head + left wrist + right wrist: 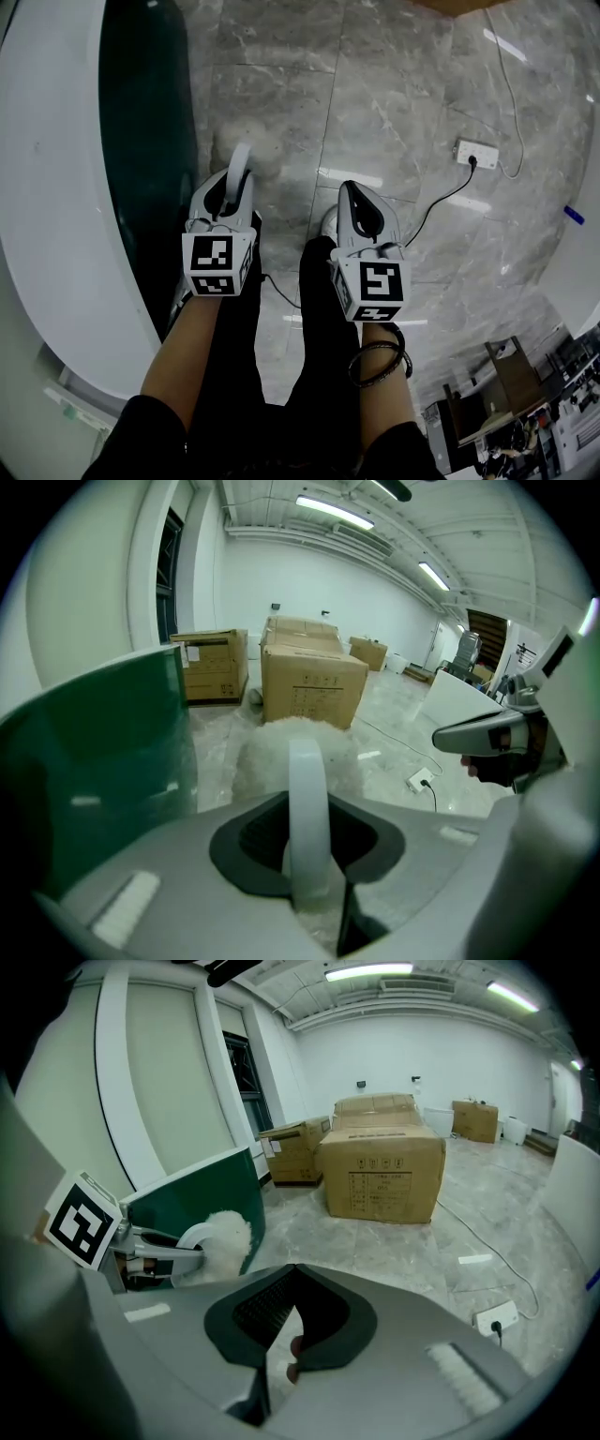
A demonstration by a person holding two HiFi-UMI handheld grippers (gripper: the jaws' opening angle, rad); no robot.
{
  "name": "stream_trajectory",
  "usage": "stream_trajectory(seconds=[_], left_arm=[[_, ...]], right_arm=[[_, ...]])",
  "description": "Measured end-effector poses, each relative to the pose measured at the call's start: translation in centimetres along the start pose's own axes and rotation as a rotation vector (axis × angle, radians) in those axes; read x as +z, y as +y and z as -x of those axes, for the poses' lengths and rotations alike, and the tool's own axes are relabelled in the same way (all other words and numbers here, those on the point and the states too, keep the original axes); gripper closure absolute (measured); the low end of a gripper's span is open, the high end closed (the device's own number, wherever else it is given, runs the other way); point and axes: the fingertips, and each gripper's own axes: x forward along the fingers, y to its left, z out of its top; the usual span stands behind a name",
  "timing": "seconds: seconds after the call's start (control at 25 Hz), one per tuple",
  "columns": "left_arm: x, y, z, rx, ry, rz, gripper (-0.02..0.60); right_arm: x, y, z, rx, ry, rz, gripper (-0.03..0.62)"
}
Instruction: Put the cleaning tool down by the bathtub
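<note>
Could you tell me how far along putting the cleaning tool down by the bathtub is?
The cleaning tool is beside the bathtub, gripped by its white handle in the left claw, off the floor; the right claw is shut, empty. Lowering and releasing remain.

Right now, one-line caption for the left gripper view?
Left gripper, jaws shut on the fluffy white cleaning tool, beside the green-sided bathtub.

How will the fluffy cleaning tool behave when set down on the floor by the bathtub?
Probably light: the left gripper carries the cleaning tool by its thin handle alone. Its fluffy head looks soft, so it should squash, not roll. It may slide on the glossy floor.
</note>
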Motion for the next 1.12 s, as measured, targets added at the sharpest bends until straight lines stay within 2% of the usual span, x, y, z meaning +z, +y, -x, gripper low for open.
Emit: stream_trajectory(seconds=[0.4,0.6,0.92,1.12], left_arm=[[-5.5,1.0,-5.8,0.023,0.041,0.021,0.494],[-7.8,1.1,-8.8,0.005,0.059,-0.015,0.494],[-11.5,2.2,-14.2,0.001,0.074,0.006,0.494],[-14.1,1.9,-16.8,-0.028,0.091,-0.016,0.494]], right_arm=[[-6.0,-2.0,-5.3,0.010,0.042,-0.008,0.571],[-8.7,-2.5,-7.6,0.018,0.066,-0.015,0.571],[-12.2,-3.8,-12.7,0.027,0.078,-0.042,0.571],[-14.5,-4.0,-15.7,0.061,0.097,-0.028,0.571]])
